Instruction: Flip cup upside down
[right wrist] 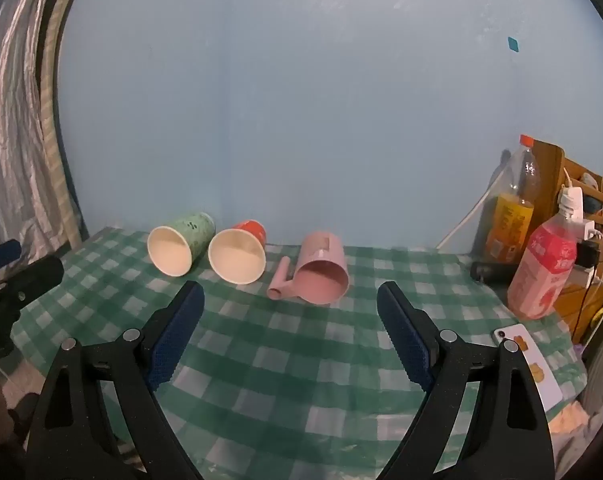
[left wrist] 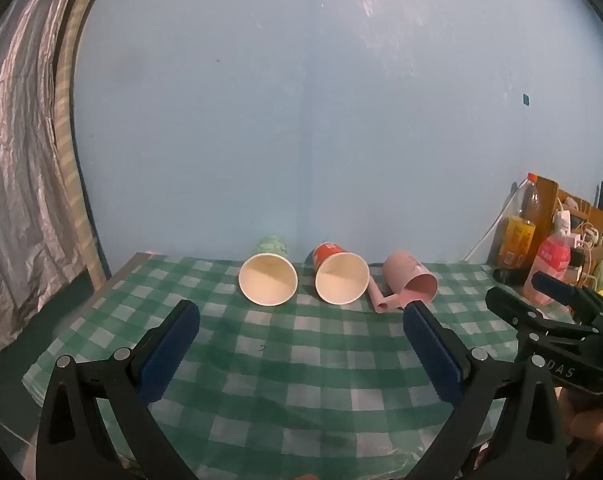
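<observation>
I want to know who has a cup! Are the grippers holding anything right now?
No, nothing is held. The left gripper and the right gripper are both open and empty, back from the three cups lying on their sides.

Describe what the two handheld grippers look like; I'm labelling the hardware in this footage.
The left gripper and the right gripper look the same: black plastic frames with triangular cut-outs, round silver rivets at the joints, and two long fingers faced with dark blue ribbed pads. Seen from the left wrist camera, the right gripper's body carries white letters, "DAS". No cables or sleeves show.
</observation>
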The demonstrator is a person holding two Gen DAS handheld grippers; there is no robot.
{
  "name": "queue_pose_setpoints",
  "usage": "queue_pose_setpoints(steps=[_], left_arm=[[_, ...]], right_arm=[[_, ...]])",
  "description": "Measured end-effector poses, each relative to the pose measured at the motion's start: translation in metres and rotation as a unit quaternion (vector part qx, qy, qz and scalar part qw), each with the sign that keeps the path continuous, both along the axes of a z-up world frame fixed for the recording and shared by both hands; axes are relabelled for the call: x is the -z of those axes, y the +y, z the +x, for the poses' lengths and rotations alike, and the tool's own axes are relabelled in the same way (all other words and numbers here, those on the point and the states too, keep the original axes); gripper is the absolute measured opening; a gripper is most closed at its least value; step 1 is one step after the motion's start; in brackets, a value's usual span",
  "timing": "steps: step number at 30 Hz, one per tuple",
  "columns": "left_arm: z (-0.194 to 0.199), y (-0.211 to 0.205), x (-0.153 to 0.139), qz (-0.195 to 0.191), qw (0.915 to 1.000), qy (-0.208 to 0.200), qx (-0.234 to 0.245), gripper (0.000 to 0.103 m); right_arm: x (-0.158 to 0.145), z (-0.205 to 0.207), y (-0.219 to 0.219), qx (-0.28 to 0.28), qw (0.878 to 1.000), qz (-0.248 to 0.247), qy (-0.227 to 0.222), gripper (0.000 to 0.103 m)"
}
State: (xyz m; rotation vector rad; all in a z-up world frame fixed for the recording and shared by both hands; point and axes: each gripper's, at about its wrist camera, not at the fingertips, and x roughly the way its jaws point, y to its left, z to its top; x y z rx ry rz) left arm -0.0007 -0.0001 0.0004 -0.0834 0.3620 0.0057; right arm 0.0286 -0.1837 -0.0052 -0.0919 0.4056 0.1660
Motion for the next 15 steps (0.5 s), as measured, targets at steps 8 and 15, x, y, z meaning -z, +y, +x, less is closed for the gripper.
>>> queue_pose_setpoints(steps=[8, 15], left_arm=[[0.0021, 0.0043, -0.0087, -0.007, 0.9999, -0.004, 0.007, 0.103], [0.0038, 0.0045, -0.0070, -0.016, 0.9998, -0.004, 0.011, 0.103]], right_arm=[[-0.0033, -0.0003, -0.0020, 0.001, 1.000, -0.009, 0.008, 0.087], [-0.0054, -0.0014, -0.0024, 0.004, 1.000, -0.003, 0.007, 0.087]])
